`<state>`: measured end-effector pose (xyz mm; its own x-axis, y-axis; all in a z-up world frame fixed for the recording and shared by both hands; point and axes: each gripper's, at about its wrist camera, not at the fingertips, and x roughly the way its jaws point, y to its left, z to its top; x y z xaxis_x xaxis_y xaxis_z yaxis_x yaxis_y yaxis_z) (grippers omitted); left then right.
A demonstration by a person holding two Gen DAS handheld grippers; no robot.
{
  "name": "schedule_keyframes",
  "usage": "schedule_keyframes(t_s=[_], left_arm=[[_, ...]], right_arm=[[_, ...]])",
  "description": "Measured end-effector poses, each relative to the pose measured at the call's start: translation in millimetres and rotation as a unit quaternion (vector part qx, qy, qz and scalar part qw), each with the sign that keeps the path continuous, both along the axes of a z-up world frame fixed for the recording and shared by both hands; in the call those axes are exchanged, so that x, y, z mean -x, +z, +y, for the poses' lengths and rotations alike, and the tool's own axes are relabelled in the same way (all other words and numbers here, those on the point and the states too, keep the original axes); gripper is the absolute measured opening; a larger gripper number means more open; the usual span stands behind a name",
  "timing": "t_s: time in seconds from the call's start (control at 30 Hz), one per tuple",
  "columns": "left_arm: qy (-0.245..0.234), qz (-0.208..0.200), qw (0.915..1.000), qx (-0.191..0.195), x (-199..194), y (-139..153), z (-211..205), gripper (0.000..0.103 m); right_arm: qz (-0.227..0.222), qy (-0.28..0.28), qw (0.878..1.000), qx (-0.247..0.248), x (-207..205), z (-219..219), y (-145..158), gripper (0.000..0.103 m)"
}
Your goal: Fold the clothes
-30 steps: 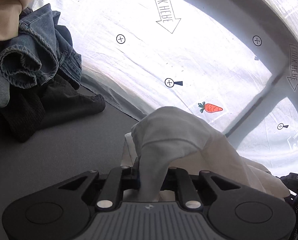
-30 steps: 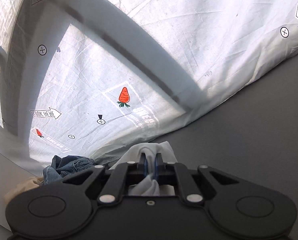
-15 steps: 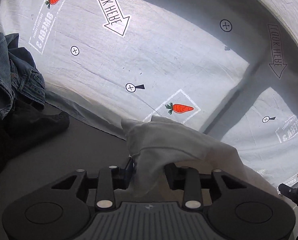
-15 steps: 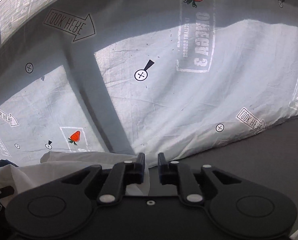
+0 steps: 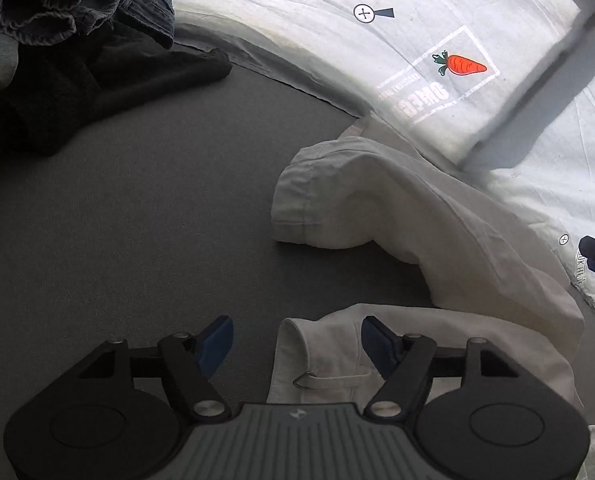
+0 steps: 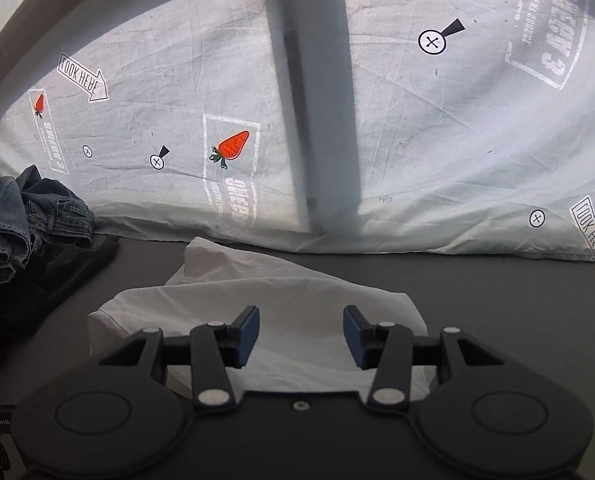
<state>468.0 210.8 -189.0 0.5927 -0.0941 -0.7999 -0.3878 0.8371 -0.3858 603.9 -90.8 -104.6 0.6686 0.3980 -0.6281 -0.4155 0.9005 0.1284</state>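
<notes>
White garment [image 5: 437, 216]: lying crumpled on the grey desk [image 5: 137, 220], directly beneath and ahead of both claws. Left claw [image 5: 297, 344] and right claw [image 6: 301, 330]: fingers spread apart, empty. Denim and dark clothes [image 6: 29, 220]: heaped far left of the right claw.

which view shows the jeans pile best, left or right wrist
Right wrist: the jeans sit whole at the left edge, heaped on dark clothing. Left wrist crops them at the top corner, showing mainly rolled cuffs.
</notes>
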Motion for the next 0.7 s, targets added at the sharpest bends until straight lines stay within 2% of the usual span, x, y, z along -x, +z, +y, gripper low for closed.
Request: schedule_keyframes(t_s=[0.07, 0.23, 0.33, 0.43, 0.47, 0.5, 0.53, 0.57, 0.6, 0.63, 0.67, 0.7], left_arm=[[-0.002, -0.003, 0.9999, 0.011, -1.0, -5.1, -2.4, 0.075], [-0.014, -0.007, 0.9999, 0.005, -4.1, -11.3, -10.6, 0.075], [-0.022, -0.009, 0.9997, 0.001, -6.0, -15.1, -15.6, 0.077], [-0.03, -0.011, 0.9995, -0.003, -7.8, -18.8, -20.5, 0.076], [-0.032, -0.012, 0.9994, -0.004, -8.4, -20.1, -22.2, 0.069], [-0.033, -0.012, 0.9994, -0.003, -8.8, -20.3, -23.0, 0.052], [-0.031, -0.011, 0.9994, 0.001, -8.6, -19.1, -22.5, 0.05], [-0.03, -0.01, 0.9995, 0.005, -8.5, -17.8, -22.1, 0.039], [-0.028, -0.009, 0.9995, 0.01, -8.4, -16.5, -21.7, 0.025], [-0.022, -0.011, 0.9996, 0.014, -7.2, -13.8, -20.1, 0.024], [-0.004, -0.018, 0.9997, 0.014, -3.5, -6.6, -15.2, 0.018], [0.016, -0.026, 0.9995, 0.009, 1.0, 2.9, -8.2, 0.007]], right_arm=[[-0.001, 0.039, 0.999, 0.023, -0.2, 30.6, -8.6, 0.047], [-0.01, 0.119, 0.989, 0.086, 4.3, 88.2, -29.0, 0.053], [-0.015, 0.169, 0.978, 0.12, 8.8, 112.1, -41.7, 0.059], [-0.027, 0.213, 0.961, 0.173, 12.0, 133.2, -56.3, 0.068], [-0.037, 0.219, 0.955, 0.195, 11.7, 138.5, -62.0, 0.064], [-0.049, 0.223, 0.949, 0.216, 10.8, 143.4, -67.4, 0.058], [-0.058, 0.216, 0.95, 0.22, 7.3, 143.0, -67.2, 0.024], [-0.066, 0.203, 0.953, 0.215, 2.6, 140.0, -64.2, 0.005], [-0.074, 0.19, 0.956, 0.21, -2.2, 137.1, -61.3, 0.005], [-0.079, 0.17, 0.964, 0.187, -9.1, 127.7, -51.2, 0.004], [-0.087, 0.142, 0.973, 0.159, -16.6, 114.6, -36.8, 0.004], [-0.105, 0.112, 0.978, 0.141, -22.8, 100.1, -19.8, 0.004]])
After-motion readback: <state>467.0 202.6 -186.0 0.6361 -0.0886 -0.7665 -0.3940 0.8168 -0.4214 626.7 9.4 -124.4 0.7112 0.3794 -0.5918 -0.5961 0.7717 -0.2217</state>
